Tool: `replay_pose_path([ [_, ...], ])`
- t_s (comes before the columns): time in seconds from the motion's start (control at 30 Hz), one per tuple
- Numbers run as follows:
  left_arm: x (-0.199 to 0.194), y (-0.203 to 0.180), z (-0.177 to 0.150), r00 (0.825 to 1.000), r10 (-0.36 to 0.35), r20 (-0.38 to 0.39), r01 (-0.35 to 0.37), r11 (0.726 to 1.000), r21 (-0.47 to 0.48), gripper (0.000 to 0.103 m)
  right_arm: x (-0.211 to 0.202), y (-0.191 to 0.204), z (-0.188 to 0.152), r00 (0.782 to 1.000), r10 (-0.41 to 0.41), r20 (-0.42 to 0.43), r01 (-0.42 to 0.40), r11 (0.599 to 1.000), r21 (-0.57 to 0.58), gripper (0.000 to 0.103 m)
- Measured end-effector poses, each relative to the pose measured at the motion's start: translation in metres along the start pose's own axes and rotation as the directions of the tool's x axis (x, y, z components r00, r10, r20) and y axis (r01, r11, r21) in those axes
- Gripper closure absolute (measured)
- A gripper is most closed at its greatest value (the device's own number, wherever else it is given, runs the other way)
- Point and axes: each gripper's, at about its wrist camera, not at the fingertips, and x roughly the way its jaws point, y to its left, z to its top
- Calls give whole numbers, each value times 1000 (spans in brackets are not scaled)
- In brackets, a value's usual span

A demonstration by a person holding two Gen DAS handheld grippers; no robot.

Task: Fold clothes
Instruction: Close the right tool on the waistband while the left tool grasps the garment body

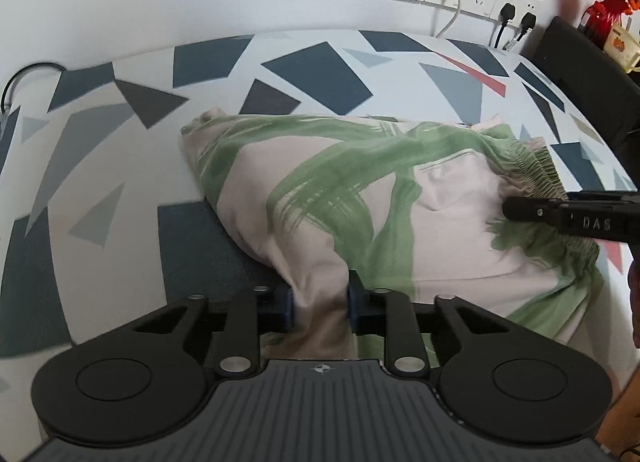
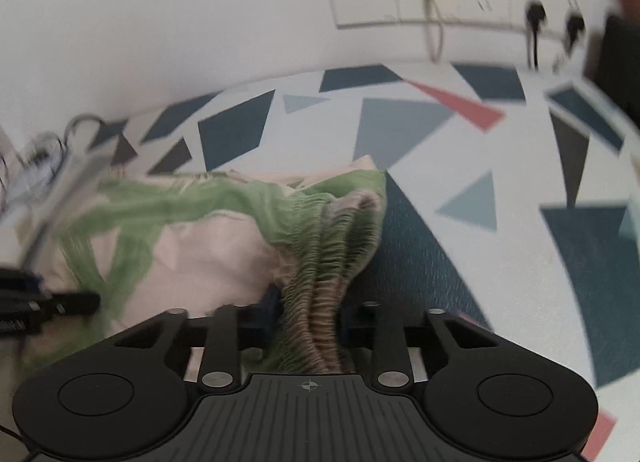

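Pink-and-green shorts [image 1: 340,190] lay rumpled on patterned tablecloth [image 1: 120,166], seemingly only partly folded. Leg hem pinched by left gripper [image 1: 320,298], elastic waistband [image 2: 320,286] clamped by right gripper [image 2: 308,312]. Lifting, squaring, flattening probably remained.

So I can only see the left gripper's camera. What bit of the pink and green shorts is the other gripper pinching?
Observer: The right gripper is shut on the gathered elastic waistband of the pink and green shorts.
Operator: Is it one layer?
Observer: No, two ruffled bands lie side by side between its blue pads.
Operator: What's under that bit?
Observer: A dark blue patch of the patterned tablecloth.
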Motion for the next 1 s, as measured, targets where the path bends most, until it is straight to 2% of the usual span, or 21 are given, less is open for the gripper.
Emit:
replay_pose_path([
  [0.1,-13,0,-10,997,-54,-54,54,998,-12,82,-11,0,-7,999,24,-23,-24,1000,-8,83],
  [0.17,-21,-2,-24,995,-64,-76,65,998,4,82,-21,3,-17,998,44,-49,-45,999,-21,83],
  [0.23,-24,-2,-36,995,-65,-74,64,998,-20,81,-28,2,-27,995,72,-75,-73,997,-4,82],
  [0.33,-27,-1,-47,996,-60,-65,55,996,-73,81,-34,-1,-37,993,88,-76,-89,996,-9,73],
  [0.43,-25,-3,-47,997,-41,-65,35,995,-88,79,-35,3,-36,997,47,-69,-51,997,-58,48],
  [0.47,-24,-4,-47,997,-35,-66,28,995,-92,78,-33,5,-36,997,37,-69,-42,996,-78,36],
  [0.5,-24,-4,-48,998,-31,-62,25,995,-95,78,-32,7,-36,997,27,-68,-34,995,-98,32],
  [0.57,-24,-4,-49,998,-26,-53,21,995,-100,77,-29,11,-38,998,17,-58,-24,990,-137,30],
  [0.63,-24,-6,-51,999,-14,-43,10,994,-104,77,-27,18,-41,999,-1,-40,-6,983,-185,33],
  [0.7,-26,-13,-53,999,19,-33,-22,994,-104,78,-27,24,-42,1000,1,-24,-6,973,-229,67],
  [0.77,-28,-23,-53,997,66,-28,-69,993,-96,79,-28,32,-44,1000,13,-7,-15,958,-288,80],
  [0.87,-37,-42,-56,990,144,1,-144,989,-47,82,-33,42,-48,999,44,25,-32,932,-361,84],
  [0.9,-43,-46,-58,987,158,21,-156,986,-49,83,-37,40,-46,996,79,37,-62,939,-340,85],
  [1.0,-74,-43,-62,985,131,112,-111,979,-168,83,-56,39,-43,978,178,107,-131,929,-346,86],
])
